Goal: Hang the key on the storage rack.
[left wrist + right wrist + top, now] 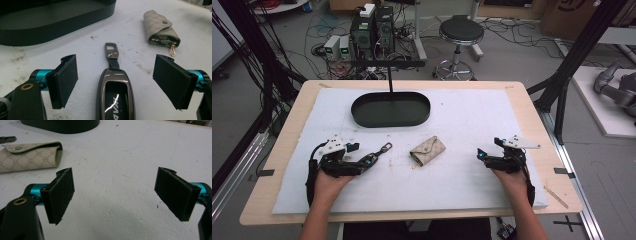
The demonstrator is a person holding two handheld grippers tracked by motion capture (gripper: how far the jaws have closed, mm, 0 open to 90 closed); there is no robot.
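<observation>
Key fob [115, 96] in a dark metallic case lies flat on the white surface [472, 115], between the spread jaws of the left hand-held gripper [120, 82], which is released and touches nothing. From above, only its strap end [385, 147] pokes out beyond that gripper. A beige key pouch [428, 150] sits near the fob, gold clips visible at its open end. Beyond the fob stands a black oval tray [390, 108]. The right hand-held gripper [117, 197] is likewise released, over bare surface.

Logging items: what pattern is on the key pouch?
Beige key pouch with diamond monogram print; clearest in the right gripper view.
</observation>
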